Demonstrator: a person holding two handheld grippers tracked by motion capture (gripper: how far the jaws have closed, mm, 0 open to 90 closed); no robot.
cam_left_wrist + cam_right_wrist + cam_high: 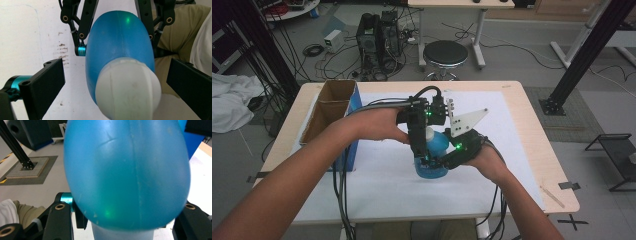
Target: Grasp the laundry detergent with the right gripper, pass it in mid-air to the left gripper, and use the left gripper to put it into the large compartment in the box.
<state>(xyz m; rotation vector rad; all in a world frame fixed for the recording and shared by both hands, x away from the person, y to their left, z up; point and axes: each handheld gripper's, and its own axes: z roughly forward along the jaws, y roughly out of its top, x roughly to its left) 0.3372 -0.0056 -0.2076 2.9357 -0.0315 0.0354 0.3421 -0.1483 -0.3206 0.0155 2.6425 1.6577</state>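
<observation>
1. The blue bottle (435, 152) stands near the middle of the table (532, 145), on the white sheet (382, 175) that covers most of the tabletop. Its body is rounded and translucent blue.
2. The white cap (128, 87) closes the bottle's top. In the left gripper view it sits nearest the camera, with the blue body (117, 42) behind it.
3. The right gripper (447, 161) is clamped on the bottle's body, approaching from the person's right. In the left gripper view its black jaws run along both flanks of the bottle, touching it.
4. The left gripper (421, 150) reaches down over the bottle from above. Its jaws are spread, one on each side of the cap, with a clear gap to the cap on both sides; it grips nothing.
5. A blue cardboard box (334, 117) with an open top and two compartments stands at the left edge of the table, well apart from the bottle.
6. Free room: bare white sheet lies in front of the bottle toward the near edge, and to its right up to the table's right edge. The far edge also has open sheet behind the grippers.
7. Cables (343, 190) trail from the grippers over the near edge of the table.
8. A round black stool (445, 54) stands on the floor beyond the far edge.
</observation>
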